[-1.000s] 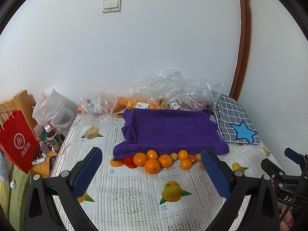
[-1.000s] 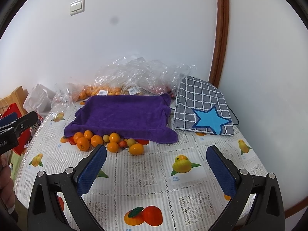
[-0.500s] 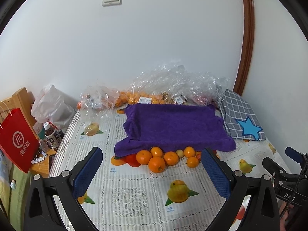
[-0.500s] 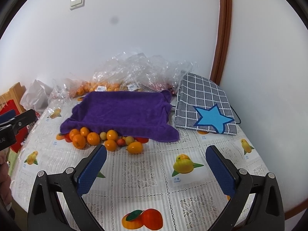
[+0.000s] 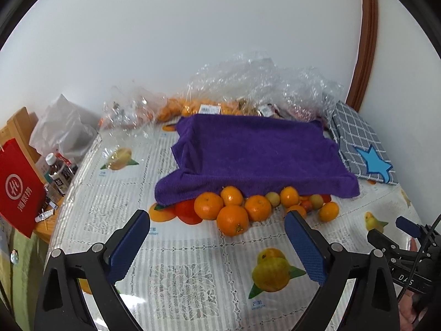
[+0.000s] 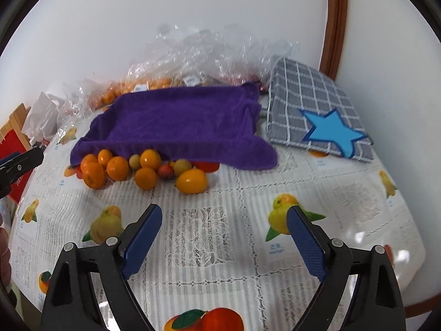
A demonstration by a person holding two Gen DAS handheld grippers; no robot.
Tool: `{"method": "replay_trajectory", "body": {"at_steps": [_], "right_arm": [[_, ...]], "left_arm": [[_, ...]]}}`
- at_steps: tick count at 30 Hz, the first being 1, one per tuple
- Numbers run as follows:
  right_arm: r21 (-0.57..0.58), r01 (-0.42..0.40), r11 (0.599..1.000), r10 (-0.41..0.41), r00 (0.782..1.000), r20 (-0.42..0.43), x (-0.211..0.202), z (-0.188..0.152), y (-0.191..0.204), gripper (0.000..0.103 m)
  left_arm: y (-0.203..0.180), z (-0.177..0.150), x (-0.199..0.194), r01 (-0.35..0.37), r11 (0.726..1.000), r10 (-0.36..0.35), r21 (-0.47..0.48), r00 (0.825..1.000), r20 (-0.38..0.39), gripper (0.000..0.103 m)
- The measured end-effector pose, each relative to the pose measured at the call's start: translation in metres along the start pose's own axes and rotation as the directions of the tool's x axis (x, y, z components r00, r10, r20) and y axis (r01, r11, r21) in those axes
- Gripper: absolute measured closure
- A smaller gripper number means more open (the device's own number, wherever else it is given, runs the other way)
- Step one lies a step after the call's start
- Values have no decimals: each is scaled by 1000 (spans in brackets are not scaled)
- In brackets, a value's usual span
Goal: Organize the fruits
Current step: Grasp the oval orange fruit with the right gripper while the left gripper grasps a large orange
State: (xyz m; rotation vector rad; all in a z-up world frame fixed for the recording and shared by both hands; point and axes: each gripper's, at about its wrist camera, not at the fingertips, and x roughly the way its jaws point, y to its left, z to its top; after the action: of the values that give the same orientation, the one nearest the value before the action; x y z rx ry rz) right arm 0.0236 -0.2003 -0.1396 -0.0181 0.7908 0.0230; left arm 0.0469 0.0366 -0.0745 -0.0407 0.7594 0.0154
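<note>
A pile of oranges [image 5: 233, 219] and smaller fruits lies on the table at the front edge of a purple towel [image 5: 253, 154]. In the right wrist view the same oranges [image 6: 118, 167], a yellow-orange fruit [image 6: 191, 181] and the towel [image 6: 176, 121] show. My left gripper [image 5: 217, 244] is open and empty, just short of the pile. My right gripper [image 6: 224, 235] is open and empty, over the tablecloth in front of the fruit. The right gripper also shows at the right edge of the left wrist view [image 5: 408, 248].
Clear plastic bags [image 5: 248, 88] with more fruit lie behind the towel by the wall. A grey checked cloth with a blue star [image 6: 317, 110] lies to the right. A red bag [image 5: 18, 190] and bottles [image 5: 59, 176] stand off the table's left edge.
Both grippers have moved forward toward the fruit pile, which looks larger and nearer. Both stay open.
</note>
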Motion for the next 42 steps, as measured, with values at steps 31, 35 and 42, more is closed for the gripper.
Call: {"method": "replay_trajectory", "body": {"at_steps": [31, 35, 42], "right_arm": [[-47, -74, 996, 71, 995, -64, 103, 12, 28, 41], [-16, -99, 995, 98, 994, -54, 105, 16, 23, 48], [79, -188, 979, 191, 981, -29, 102, 12, 5, 60]], "left_arm": [[35, -42, 92, 74, 994, -87, -85, 983, -164, 39], [27, -43, 90, 128, 990, -136, -66, 980, -146, 38], [10, -33, 99, 171, 979, -182, -109, 978, -101, 38]]}}
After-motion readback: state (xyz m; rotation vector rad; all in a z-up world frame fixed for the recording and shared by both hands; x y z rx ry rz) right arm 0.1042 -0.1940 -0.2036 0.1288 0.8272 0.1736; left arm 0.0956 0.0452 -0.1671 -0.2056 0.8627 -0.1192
